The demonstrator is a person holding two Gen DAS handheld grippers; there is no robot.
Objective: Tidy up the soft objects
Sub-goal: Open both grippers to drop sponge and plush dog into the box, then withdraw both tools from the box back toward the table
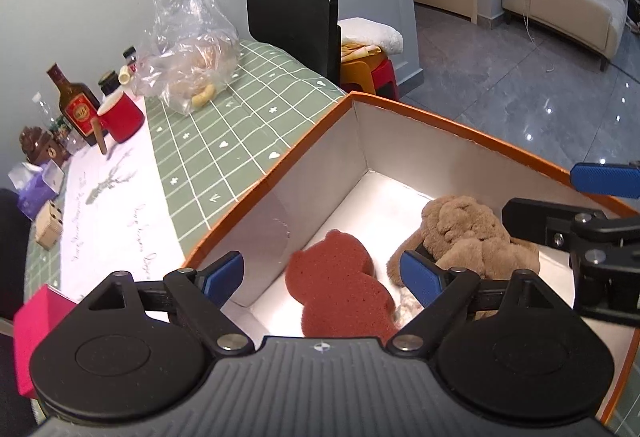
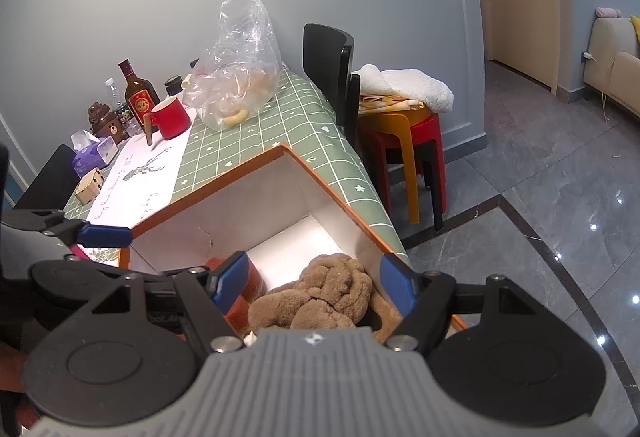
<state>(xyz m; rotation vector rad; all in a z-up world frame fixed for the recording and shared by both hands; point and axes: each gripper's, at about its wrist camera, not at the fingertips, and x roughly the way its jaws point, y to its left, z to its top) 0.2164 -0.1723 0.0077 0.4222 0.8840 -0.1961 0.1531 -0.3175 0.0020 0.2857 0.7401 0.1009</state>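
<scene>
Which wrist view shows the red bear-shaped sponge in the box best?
The left wrist view: the red bear-shaped sponge lies almost fully visible on the floor of the box. In the right wrist view only a sliver of it shows, behind a blue-padded finger.

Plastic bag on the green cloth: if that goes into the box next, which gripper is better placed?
Probably left. The left gripper hangs open over the sponge bear on the box's table side, nearer the plastic bag. The right gripper, open over the plush toy, sits on the floor side.
</scene>
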